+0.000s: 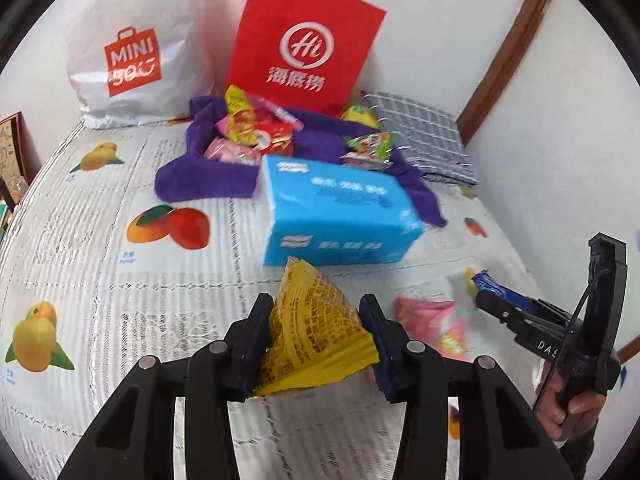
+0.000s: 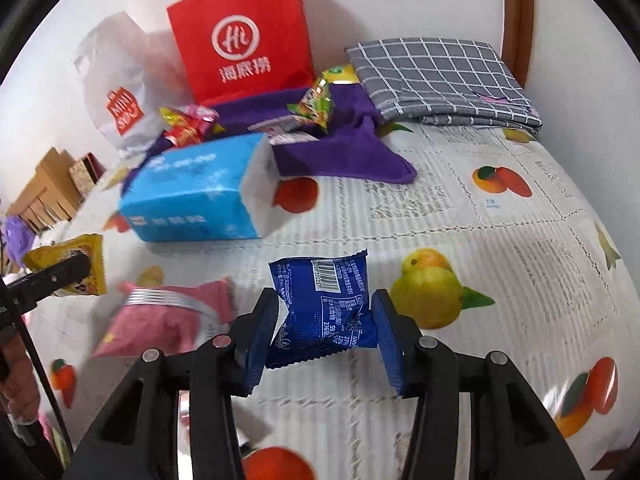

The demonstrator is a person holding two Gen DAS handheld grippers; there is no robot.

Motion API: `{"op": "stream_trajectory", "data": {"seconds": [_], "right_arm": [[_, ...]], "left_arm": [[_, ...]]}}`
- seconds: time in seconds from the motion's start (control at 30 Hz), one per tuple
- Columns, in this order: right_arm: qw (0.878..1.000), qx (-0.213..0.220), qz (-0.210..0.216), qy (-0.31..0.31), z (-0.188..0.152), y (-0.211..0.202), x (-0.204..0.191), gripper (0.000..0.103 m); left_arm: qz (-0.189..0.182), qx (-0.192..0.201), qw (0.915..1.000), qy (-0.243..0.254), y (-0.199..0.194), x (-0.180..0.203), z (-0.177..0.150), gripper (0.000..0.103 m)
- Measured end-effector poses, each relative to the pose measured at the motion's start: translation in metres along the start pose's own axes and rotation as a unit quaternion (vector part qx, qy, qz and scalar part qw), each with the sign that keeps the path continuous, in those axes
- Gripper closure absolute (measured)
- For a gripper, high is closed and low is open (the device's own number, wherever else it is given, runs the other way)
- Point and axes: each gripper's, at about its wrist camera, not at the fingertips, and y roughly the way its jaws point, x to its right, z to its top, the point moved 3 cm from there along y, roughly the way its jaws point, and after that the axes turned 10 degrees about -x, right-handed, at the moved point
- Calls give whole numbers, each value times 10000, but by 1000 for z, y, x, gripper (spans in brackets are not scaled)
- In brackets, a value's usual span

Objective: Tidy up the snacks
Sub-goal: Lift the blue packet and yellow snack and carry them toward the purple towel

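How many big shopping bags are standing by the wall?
2. The white bag stands at the back left, and the red paper bag stands right beside it, behind the purple towel. More could be hidden out of view.

We are holding our left gripper (image 1: 316, 336) out in front of us, and its two fingers are squeezing a yellow snack packet (image 1: 316, 328). We are holding our right gripper (image 2: 320, 336) out too, and its fingers are pinching a blue snack packet (image 2: 324, 304). Our right hand (image 1: 576, 404) is gripping its handle, low and to the right of the left gripper.
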Motion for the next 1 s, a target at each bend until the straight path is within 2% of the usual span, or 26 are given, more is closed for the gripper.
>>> {"op": "stream_trajectory", "data": {"seconds": [0.4,0.57,1.0], "right_arm": [[9980,585,-84,-229,15,-61,-32,55],[9976,658,76,-206,28,-69,-38,55],[9937,1016,61,-474,78,-82,-55,55]], "left_arm": [[-25,224,9995,237,-32,28,16,60],[-1,228,9992,315,-38,31,27,60],[191,282,9986,415,-36,33,72,60]]}}
